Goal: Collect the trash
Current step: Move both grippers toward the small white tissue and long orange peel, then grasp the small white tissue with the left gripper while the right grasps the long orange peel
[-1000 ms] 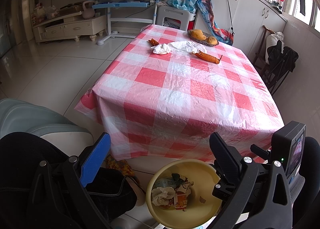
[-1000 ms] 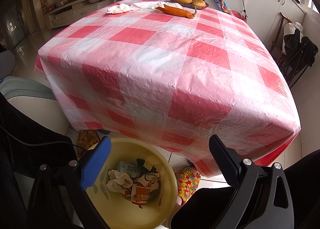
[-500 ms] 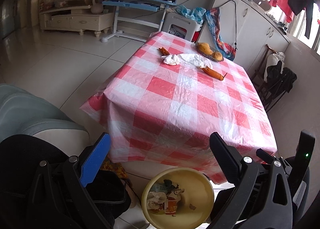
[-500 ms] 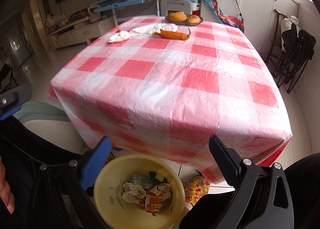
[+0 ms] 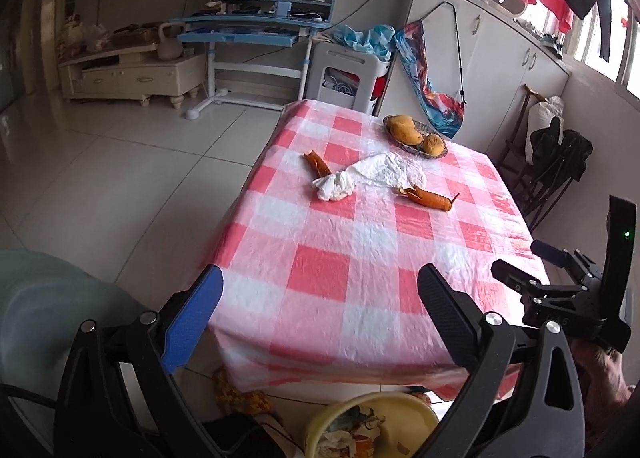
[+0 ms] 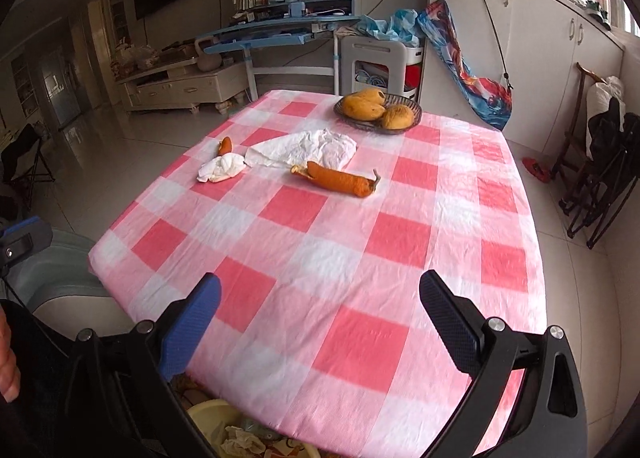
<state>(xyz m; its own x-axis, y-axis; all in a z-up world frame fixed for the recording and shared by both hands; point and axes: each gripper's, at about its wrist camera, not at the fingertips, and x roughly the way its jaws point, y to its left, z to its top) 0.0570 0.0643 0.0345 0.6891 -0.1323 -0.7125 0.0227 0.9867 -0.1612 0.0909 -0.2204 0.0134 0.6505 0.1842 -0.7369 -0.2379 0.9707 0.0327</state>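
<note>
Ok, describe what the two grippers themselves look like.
Both look alike: the left gripper and the right gripper each have a black frame with silver bolts and two long flat fingers, one with a blue pad and one with a black textured pad. From the left camera, the right gripper's body carries a small green light.

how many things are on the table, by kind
orange peels: 2, a short one and a long one
white tissues: 2, a crumpled wad and a flat sheet
fruit baskets: 1
fruits in the basket: 2
total: 7
</note>
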